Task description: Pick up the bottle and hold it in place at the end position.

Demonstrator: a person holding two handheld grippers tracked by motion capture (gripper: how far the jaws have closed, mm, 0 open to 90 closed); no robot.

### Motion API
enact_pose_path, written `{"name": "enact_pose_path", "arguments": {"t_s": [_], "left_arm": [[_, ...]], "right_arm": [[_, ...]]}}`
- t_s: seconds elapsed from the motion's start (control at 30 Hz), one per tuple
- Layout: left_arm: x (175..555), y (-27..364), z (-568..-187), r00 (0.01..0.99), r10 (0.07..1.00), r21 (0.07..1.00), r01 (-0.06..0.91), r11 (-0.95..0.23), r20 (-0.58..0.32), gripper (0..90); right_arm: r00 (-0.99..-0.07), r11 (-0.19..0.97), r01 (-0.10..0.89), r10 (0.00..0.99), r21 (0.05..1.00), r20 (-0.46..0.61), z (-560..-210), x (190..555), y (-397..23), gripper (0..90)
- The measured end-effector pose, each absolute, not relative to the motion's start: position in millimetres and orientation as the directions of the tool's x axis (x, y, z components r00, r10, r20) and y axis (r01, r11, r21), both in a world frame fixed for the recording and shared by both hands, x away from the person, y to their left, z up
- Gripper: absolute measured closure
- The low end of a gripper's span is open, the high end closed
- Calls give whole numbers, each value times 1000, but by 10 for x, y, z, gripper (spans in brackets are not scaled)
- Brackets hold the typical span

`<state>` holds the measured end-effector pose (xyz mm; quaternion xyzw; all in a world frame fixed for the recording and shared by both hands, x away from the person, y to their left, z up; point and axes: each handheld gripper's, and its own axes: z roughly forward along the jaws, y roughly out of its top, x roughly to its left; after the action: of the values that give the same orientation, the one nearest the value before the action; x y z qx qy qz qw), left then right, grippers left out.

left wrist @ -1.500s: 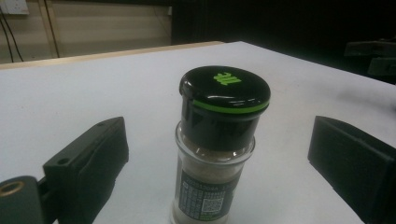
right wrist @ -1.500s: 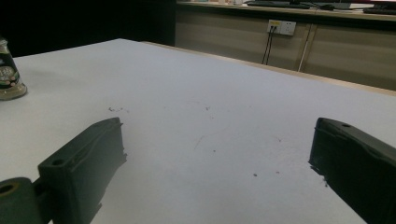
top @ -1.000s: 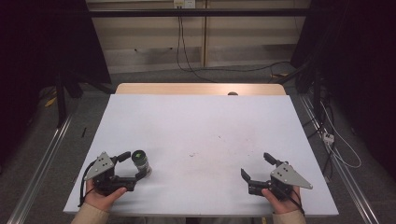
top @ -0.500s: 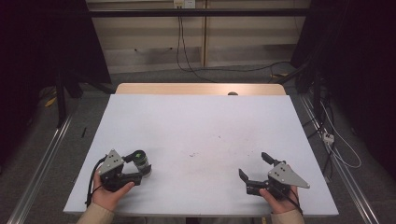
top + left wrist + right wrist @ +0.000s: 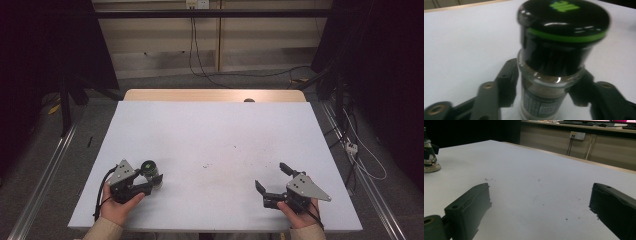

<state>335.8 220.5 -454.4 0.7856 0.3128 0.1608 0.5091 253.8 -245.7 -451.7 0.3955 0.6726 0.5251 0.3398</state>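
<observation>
A small glass jar (image 5: pixel 148 166) with a black lid and a green ring stands upright near the front left of the white table (image 5: pixel 215 125). My left gripper (image 5: pixel 151 178) has just been closing with the jar between its jaws. In the left gripper view both pads press the glass body of the jar (image 5: pixel 554 50) below the lid, with the left gripper (image 5: pixel 545 85) shut on it. My right gripper (image 5: pixel 270 175) rests near the front right edge, open, with nothing between its jaws. The right gripper view shows the right gripper (image 5: pixel 541 205) spread wide over bare table, and the jar (image 5: pixel 429 157) far off at the left.
A wooden strip (image 5: pixel 210 95) runs along the table's far edge, with a small dark thing (image 5: pixel 248 100) on it. Cables (image 5: pixel 200 50) hang from a wall socket behind. Metal rails (image 5: pixel 45 165) and more cables lie on the floor on both sides.
The left gripper's jaws have closed onto the jar, which stood between them open a second ago. The left hand shifted slightly toward the jar. The right hand has stayed put.
</observation>
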Motion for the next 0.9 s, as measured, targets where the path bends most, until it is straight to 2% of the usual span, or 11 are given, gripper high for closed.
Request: {"name": "enact_pose_path", "arguments": {"t_s": [0.33, 0.9], "left_arm": [[3411, 2185, -4494, 765, 643, 919, 288, -270, -51, 531], [3670, 1885, -4312, 820, 570, 925, 250, -287, -45, 532]], "right_arm": [[-462, 139, 169, 886, 976, -46, -4501, 2539, -2454, 24], [-474, 126, 176, 880, 976, -28, -4482, 2587, -2430, 24]]}}
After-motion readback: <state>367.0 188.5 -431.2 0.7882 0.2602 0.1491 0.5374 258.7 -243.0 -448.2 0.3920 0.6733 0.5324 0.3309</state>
